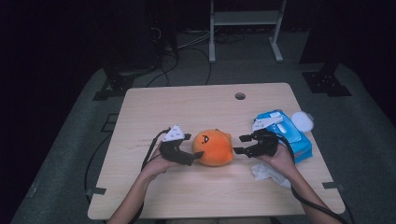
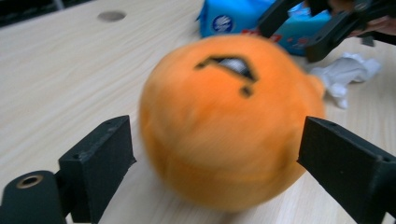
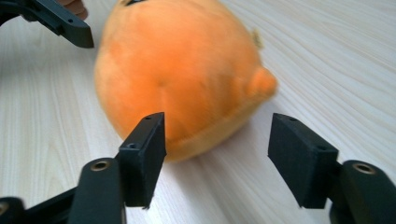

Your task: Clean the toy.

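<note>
A: Left gripper (image 1: 192,150)?
B: Jaws spread, flanking the orange plush toy (image 1: 214,147) without pressing.
A: Right gripper (image 1: 242,144)?
B: Spread too, just right of the toy on the table (image 1: 187,102); blue wipes pack (image 1: 289,133) behind.

blue pack (image 2: 243,18) logo (blurred), no legible txt

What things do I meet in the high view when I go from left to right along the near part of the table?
Left gripper → orange plush toy → right gripper → crumpled white tissue → blue wipes pack → white round lid.
</note>
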Demonstrator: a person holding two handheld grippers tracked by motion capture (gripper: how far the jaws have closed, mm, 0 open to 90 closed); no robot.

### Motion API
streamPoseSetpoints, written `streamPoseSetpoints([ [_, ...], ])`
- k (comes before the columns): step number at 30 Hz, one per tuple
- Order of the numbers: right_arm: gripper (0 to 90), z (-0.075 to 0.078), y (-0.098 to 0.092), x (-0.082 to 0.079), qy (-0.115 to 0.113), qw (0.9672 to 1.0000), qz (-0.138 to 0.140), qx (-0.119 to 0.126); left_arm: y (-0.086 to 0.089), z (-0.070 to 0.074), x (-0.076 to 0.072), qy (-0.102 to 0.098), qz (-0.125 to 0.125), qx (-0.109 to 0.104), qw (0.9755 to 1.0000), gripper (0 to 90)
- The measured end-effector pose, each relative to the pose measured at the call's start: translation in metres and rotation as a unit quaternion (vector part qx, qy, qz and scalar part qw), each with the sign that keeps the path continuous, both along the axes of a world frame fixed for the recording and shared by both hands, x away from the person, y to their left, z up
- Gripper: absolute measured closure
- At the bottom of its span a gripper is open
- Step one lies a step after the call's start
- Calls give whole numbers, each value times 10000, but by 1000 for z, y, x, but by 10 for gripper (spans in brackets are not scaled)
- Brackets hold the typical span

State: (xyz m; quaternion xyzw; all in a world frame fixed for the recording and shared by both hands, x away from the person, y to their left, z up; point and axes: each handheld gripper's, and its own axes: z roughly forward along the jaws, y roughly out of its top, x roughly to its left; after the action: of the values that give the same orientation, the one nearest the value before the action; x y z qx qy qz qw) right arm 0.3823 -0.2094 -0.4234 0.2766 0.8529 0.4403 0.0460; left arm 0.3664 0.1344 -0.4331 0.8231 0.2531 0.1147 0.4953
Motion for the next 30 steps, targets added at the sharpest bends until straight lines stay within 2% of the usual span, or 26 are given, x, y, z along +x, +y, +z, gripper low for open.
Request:
streamPoseSetpoints([
  [4,336,-2,-10,-3,0,9999,-110,19,12,1,-3,-11,157,5,9999,93],
  [8,331,0,-21,-9,-23,9998,-202,-26,21,2,-8,-50,244,137,9996,93],
  [11,327,2,-29,-12,-32,9996,-274,-37,29,2,-11,-60,325,147,9993,93],
  [21,320,0,-55,-16,19,9988,-491,-37,50,-8,-16,80,567,220,9981,87],
  [30,317,-2,-64,-23,65,9983,-572,-69,58,-16,-23,186,598,313,9975,87],
])
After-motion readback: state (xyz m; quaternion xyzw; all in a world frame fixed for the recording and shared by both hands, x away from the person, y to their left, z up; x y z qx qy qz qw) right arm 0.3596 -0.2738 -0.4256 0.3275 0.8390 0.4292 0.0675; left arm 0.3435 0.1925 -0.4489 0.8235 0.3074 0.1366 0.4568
